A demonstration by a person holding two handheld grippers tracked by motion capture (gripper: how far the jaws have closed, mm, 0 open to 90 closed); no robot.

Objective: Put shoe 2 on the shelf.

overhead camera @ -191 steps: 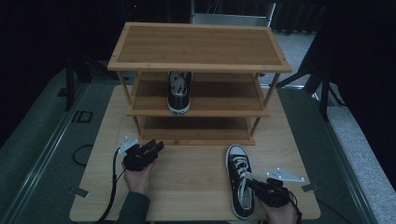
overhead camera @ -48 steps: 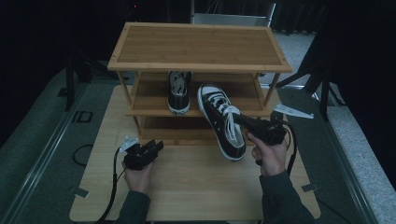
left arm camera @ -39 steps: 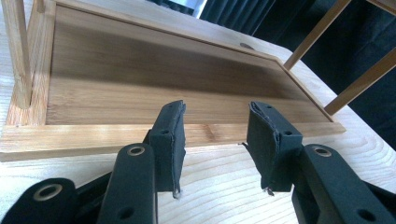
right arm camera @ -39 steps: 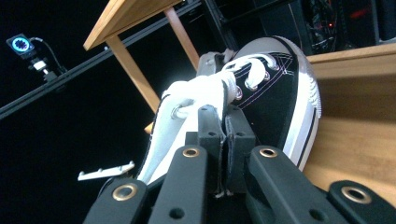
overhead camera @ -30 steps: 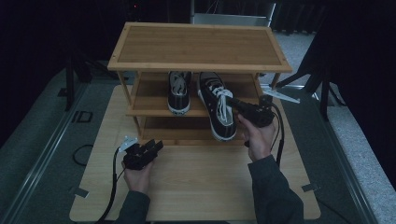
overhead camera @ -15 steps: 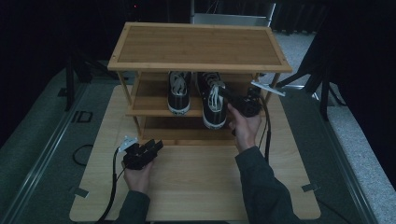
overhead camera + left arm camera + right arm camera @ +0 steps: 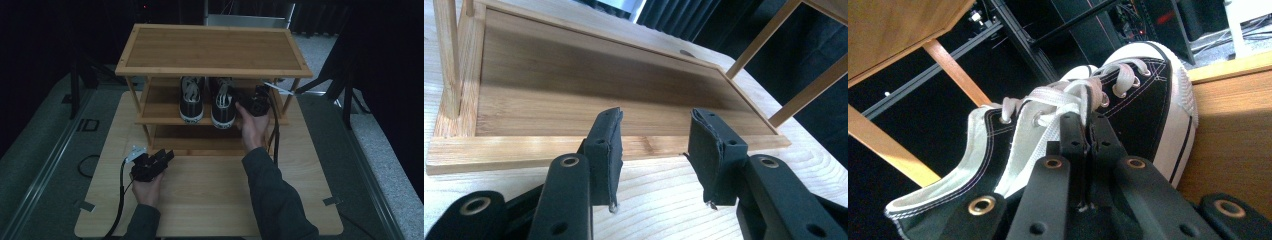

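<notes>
Right hand-held gripper: I read it at the middle shelf of the wooden rack, jaws pinched narrow on the side wall of the right shoe near the laces
Right shoe: black canvas, white sole; in the high view it sits on the middle shelf just beside the left shoe, heels facing me, toes pointing into the rack
Left hand-held gripper: low on the bench in front of the rack, jaws apart with nothing between them, facing the bottom shelf
Step in hand: my judgement, seating the second shoe next to its mate
How I would do it well: settle the sole flat on the shelf before letting go; keep it parallel to the left shoe, heel level with the other heel; part the jaws slowly so the canvas does not drag; draw straight back, clear of the rack post
Risk: heel hanging off the shelf edge
</notes>
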